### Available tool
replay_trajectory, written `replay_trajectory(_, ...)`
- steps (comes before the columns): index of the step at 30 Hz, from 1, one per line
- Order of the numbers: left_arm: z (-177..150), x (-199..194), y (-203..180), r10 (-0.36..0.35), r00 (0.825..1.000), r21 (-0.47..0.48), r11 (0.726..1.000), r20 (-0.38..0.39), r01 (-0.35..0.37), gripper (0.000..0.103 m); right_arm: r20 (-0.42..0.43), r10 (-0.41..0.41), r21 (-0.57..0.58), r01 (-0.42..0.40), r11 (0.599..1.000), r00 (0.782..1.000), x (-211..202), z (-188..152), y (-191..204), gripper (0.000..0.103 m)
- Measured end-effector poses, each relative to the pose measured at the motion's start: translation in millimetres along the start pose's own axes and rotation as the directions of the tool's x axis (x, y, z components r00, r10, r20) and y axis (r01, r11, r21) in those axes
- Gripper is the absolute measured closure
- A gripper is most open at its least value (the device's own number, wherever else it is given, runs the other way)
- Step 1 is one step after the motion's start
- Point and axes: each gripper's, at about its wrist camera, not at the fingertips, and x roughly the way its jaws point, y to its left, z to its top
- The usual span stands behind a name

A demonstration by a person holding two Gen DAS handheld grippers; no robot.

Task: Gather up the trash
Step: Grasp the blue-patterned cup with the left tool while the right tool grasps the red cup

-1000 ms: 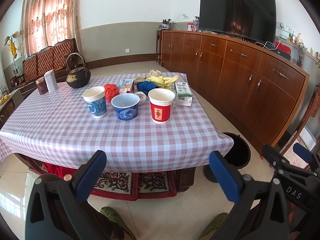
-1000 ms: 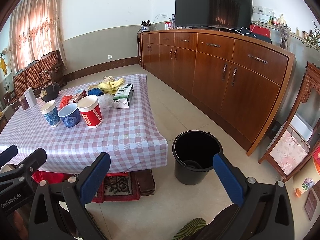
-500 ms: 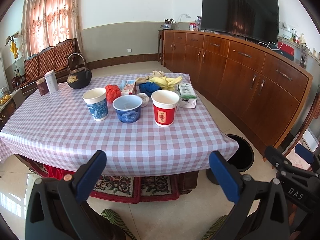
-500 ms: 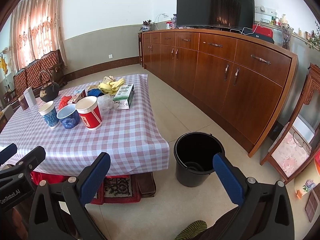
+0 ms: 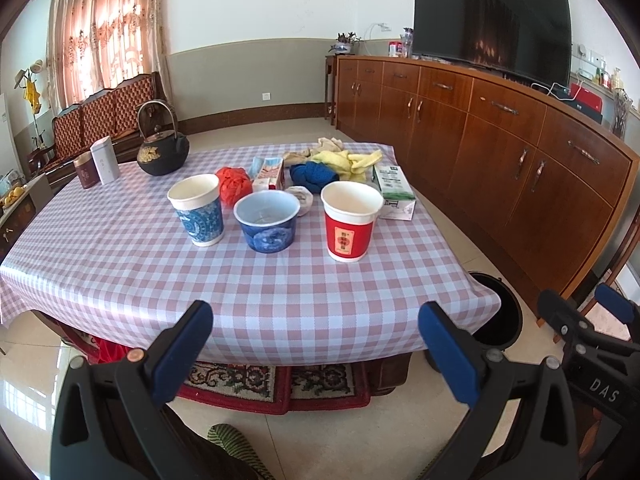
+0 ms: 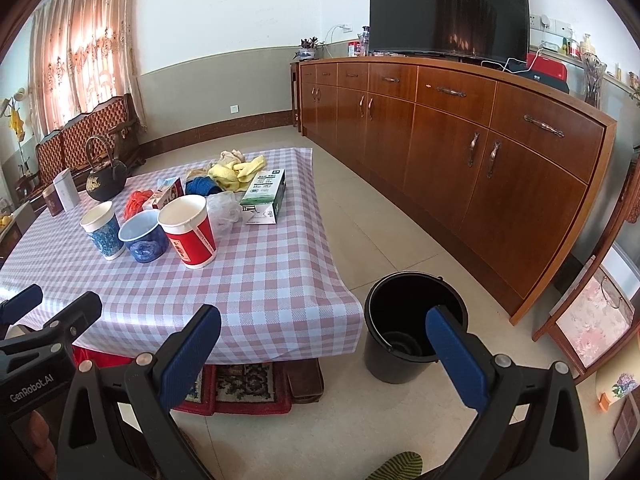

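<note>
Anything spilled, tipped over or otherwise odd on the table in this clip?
Nothing is spilled. The green-and-white carton lies on its side with its end flap open, beside a loose heap of yellow cloths. The three paper cups, including the red cup, stand upright.

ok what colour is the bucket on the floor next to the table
Black, inside and out. The bucket shows best in the right wrist view.

Room brightly and evenly lit; daylight admitted through the curtained window [image 5: 100, 36] at far left. Glare noted on floor tiles [image 5: 24, 384]. Strong barrel distortion and dark vignetting observed at edges in both views. Focus sharp throughout; shadows soft.
</note>
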Motion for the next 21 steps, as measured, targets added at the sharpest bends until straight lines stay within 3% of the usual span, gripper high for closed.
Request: replay_trajectory(21, 21, 54, 76, 0.118, 0.993, -0.095, 0.988, -0.029, -0.12, 0.0, -0.056, 0.129, -0.088, -0.133, 0.987, 0.99, 71, 33, 81, 0.0)
